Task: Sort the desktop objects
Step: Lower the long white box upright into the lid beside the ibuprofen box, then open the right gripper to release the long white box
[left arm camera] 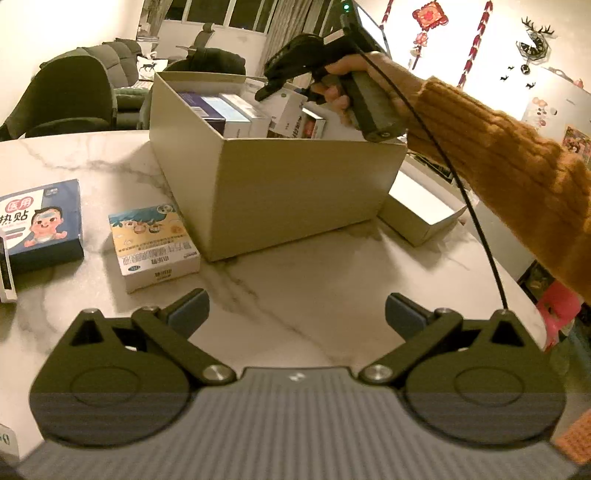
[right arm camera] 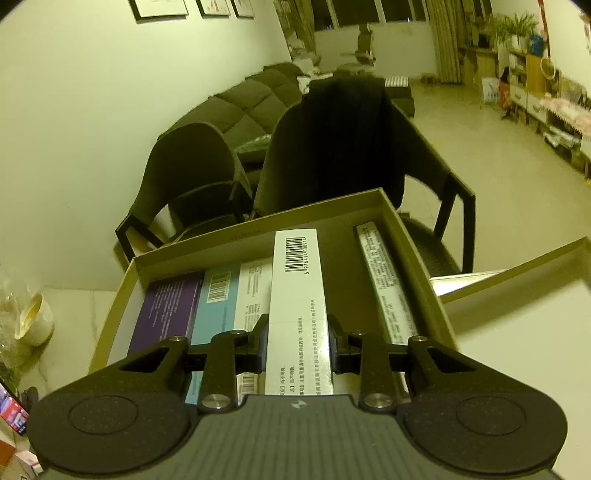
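Over the cardboard box (right arm camera: 413,236), right gripper (right arm camera: 297,345) clamping white carton (right arm camera: 297,295) (barcode up), left gripper (left arm camera: 297,314) spread

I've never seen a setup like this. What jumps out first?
The right hand-held gripper clamps a white carton over an open cardboard box of upright packets. The left hand-held gripper gapes open above the marble table, where two cartons lie left of the box.

Room, warm dim artificial light. White marble-veined tabletop (left arm camera: 303,295); two dark chairs (right arm camera: 192,177) beside it, one draped with dark cloth; dark quilted sofa (right arm camera: 251,99) along pale wall (right arm camera: 92,110) with framed pictures (right arm camera: 159,9). Pale floor (right arm camera: 480,140). Windows (right arm camera: 373,11) with curtains (right arm camera: 447,40); shelving with plants (right arm camera: 513,22). Red hanging ornaments (left arm camera: 428,18) on far wall.
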The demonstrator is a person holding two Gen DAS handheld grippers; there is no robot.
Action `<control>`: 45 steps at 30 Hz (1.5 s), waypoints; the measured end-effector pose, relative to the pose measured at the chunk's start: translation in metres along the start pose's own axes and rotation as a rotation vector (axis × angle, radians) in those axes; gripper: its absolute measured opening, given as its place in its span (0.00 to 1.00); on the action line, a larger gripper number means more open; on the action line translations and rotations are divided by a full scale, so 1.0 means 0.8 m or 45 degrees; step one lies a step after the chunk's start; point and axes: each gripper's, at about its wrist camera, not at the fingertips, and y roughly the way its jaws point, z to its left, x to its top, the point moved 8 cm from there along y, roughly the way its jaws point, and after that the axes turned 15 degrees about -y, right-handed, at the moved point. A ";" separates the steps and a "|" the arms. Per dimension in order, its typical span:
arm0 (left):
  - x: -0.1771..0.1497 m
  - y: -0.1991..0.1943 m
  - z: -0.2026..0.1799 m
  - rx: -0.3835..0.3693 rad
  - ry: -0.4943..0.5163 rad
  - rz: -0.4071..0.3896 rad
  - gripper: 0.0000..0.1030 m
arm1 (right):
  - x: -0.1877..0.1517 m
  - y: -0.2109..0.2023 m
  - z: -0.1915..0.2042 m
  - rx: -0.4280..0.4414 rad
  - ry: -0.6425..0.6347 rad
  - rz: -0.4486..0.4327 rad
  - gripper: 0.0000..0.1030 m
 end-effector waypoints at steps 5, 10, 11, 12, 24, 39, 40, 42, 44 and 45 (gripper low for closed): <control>-0.001 0.004 0.003 0.005 -0.007 0.009 1.00 | 0.003 0.015 -0.009 0.031 0.036 0.016 0.32; -0.001 0.006 0.003 0.005 -0.017 0.013 1.00 | -0.001 0.024 -0.011 0.056 0.048 0.026 0.32; -0.001 0.006 0.003 0.005 -0.015 0.013 1.00 | 0.000 0.024 -0.010 0.062 0.044 0.025 0.34; 0.000 0.006 0.003 0.006 -0.014 0.012 1.00 | 0.001 0.024 -0.009 0.062 0.034 0.026 0.34; -0.002 0.003 0.003 0.017 -0.015 0.002 1.00 | 0.001 0.031 -0.005 0.022 -0.044 0.044 0.36; 0.003 -0.014 0.018 0.066 -0.074 -0.063 1.00 | 0.005 -0.011 -0.005 0.049 -0.002 -0.029 0.54; 0.003 -0.017 0.018 0.064 -0.083 -0.071 1.00 | 0.004 -0.016 -0.004 0.049 -0.004 -0.036 0.56; 0.003 -0.021 0.020 0.064 -0.102 -0.087 1.00 | 0.003 -0.027 0.000 0.051 -0.006 -0.054 0.63; 0.003 -0.025 0.023 0.071 -0.128 -0.102 1.00 | 0.000 -0.039 0.003 0.061 -0.002 -0.075 0.67; 0.003 -0.028 0.025 0.073 -0.140 -0.110 1.00 | -0.001 -0.046 0.005 0.066 0.000 -0.084 0.70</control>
